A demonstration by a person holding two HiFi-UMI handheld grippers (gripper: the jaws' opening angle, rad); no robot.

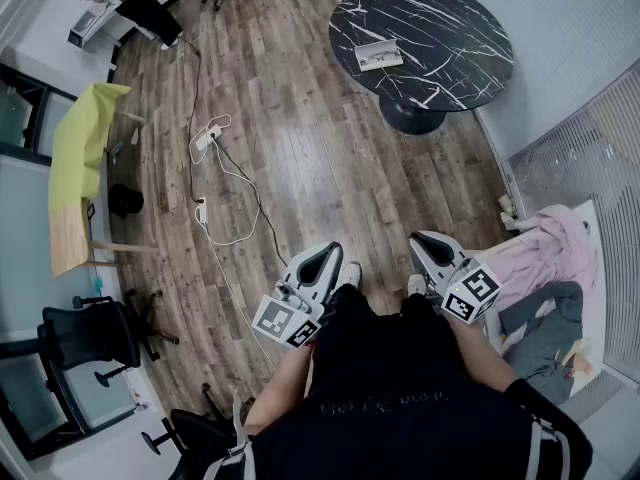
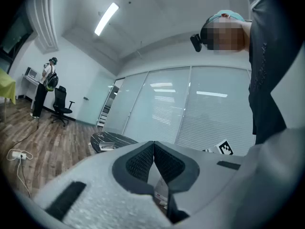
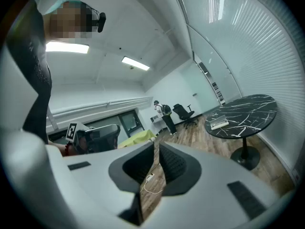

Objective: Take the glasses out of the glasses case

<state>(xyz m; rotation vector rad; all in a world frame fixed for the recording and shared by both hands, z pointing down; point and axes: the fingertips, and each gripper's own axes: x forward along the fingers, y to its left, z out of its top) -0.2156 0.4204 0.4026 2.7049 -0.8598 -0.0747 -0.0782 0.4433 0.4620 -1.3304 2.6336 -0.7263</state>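
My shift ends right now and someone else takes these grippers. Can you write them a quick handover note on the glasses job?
Left claw: shut, empty, held at the person's waist.
Right claw: a narrow slit apart, empty, also at the waist.
Glasses case: a pale case, apparently the right one, lies on the round black table across the room, far from both claws. It is too small to tell whether it is open or holds the glasses.
Done: nothing visible yet.
Left: walk to the table, steady the case, probably with one claw, and lift the glasses out with the other.
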